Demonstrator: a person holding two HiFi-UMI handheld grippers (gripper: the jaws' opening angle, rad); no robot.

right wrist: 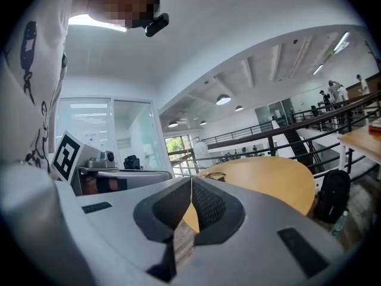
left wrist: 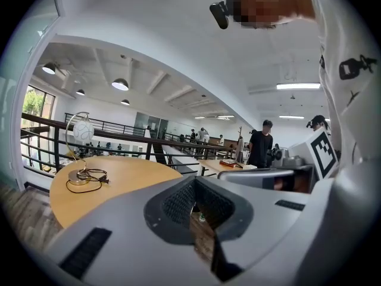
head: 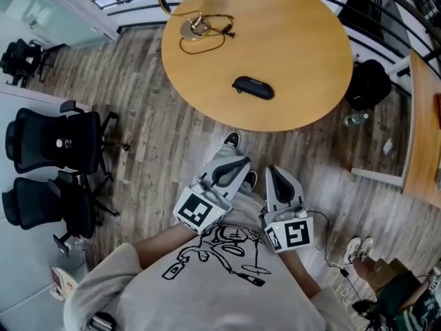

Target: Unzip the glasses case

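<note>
A black zipped glasses case (head: 253,87) lies near the middle of the round wooden table (head: 303,67). Both grippers are held close to my chest, well short of the table. My left gripper (head: 238,163) points toward the table's near edge, jaws shut with nothing between them. My right gripper (head: 273,172) sits beside it, also shut and empty. In the left gripper view the left gripper (left wrist: 195,183) faces the table (left wrist: 119,180); the case is hidden there. In the right gripper view the right gripper (right wrist: 191,182) faces the table (right wrist: 268,177) too.
A desk lamp with a coiled cord (head: 200,26) stands at the table's far side. Two black office chairs (head: 52,171) are at the left. A black backpack (head: 367,83) and a bottle (head: 355,120) lie on the floor right of the table. People stand far off.
</note>
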